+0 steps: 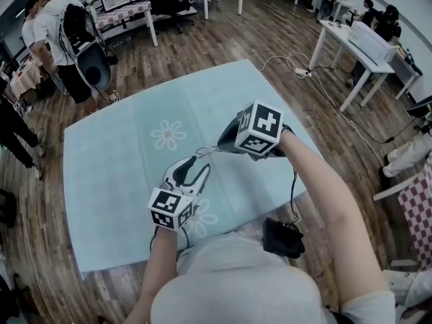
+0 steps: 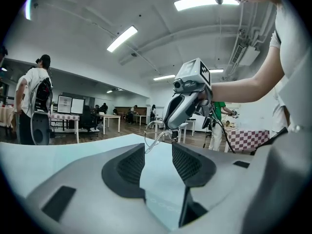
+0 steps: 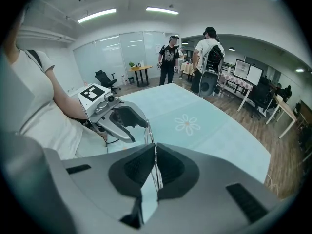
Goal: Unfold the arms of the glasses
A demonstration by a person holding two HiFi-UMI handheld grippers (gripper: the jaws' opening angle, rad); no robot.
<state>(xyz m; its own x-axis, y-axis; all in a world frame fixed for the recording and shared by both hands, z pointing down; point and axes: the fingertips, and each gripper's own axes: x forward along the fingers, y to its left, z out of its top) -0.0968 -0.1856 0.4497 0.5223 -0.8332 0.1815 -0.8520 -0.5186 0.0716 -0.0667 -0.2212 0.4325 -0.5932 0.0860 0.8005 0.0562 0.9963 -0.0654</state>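
Thin wire-rimmed glasses (image 1: 206, 150) hang above the pale teal tablecloth (image 1: 121, 154). My right gripper (image 1: 220, 147) is shut on them: in the right gripper view the wire (image 3: 152, 145) runs up between its nearly closed pads (image 3: 155, 167). My left gripper (image 1: 194, 167) stands open just below and left of them. In the left gripper view its pads (image 2: 158, 162) are wide apart with nothing between them. The glasses (image 2: 155, 139) sit just past its fingertips, under the right gripper (image 2: 171, 130). The left gripper (image 3: 140, 132) also shows in the right gripper view, beside the glasses' far end.
The cloth has a flower print (image 1: 168, 134) near its middle and another by the near edge. People stand beyond the table's far left corner (image 1: 61, 39). White tables (image 1: 351, 46) and a floor cable (image 1: 317, 79) lie to the right. A black pouch (image 1: 282, 238) hangs at the person's waist.
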